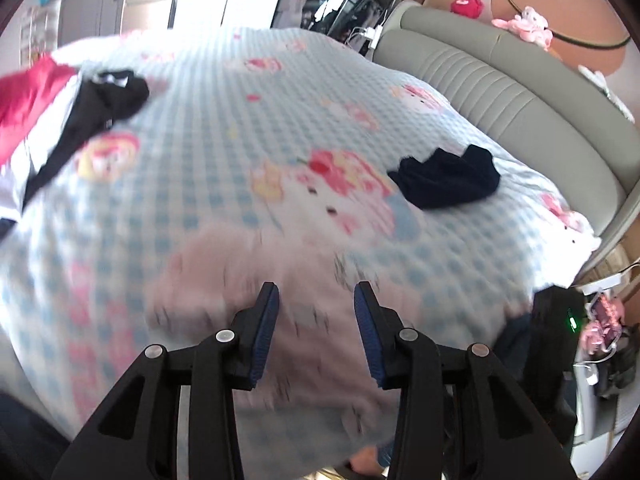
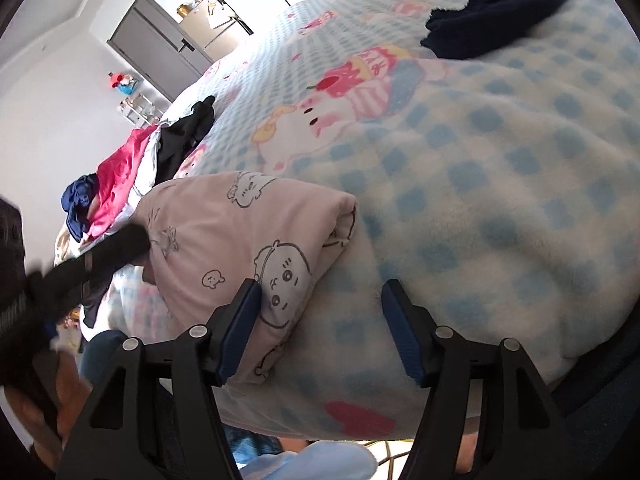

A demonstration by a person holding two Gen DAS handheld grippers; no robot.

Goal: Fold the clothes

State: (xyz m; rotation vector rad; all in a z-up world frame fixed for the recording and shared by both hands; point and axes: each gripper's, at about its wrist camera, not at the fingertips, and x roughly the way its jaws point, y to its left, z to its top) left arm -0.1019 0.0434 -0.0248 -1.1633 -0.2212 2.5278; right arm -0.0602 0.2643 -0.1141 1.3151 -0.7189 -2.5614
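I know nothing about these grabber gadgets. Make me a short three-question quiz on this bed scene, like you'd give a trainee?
1. True or false: the right gripper is clamped on the pink cartoon-print garment.
2. Multiple choice: the navy garment lies (A) alone on the checked blanket, (B) in the clothes pile, (C) between the left gripper's fingers.
3. Fill in: the left gripper hovers over the ____ garment.

Key:
1. False: its jaws are open, and only the left blue pad sits at the folded garment's edge.
2. A.
3. Pink.
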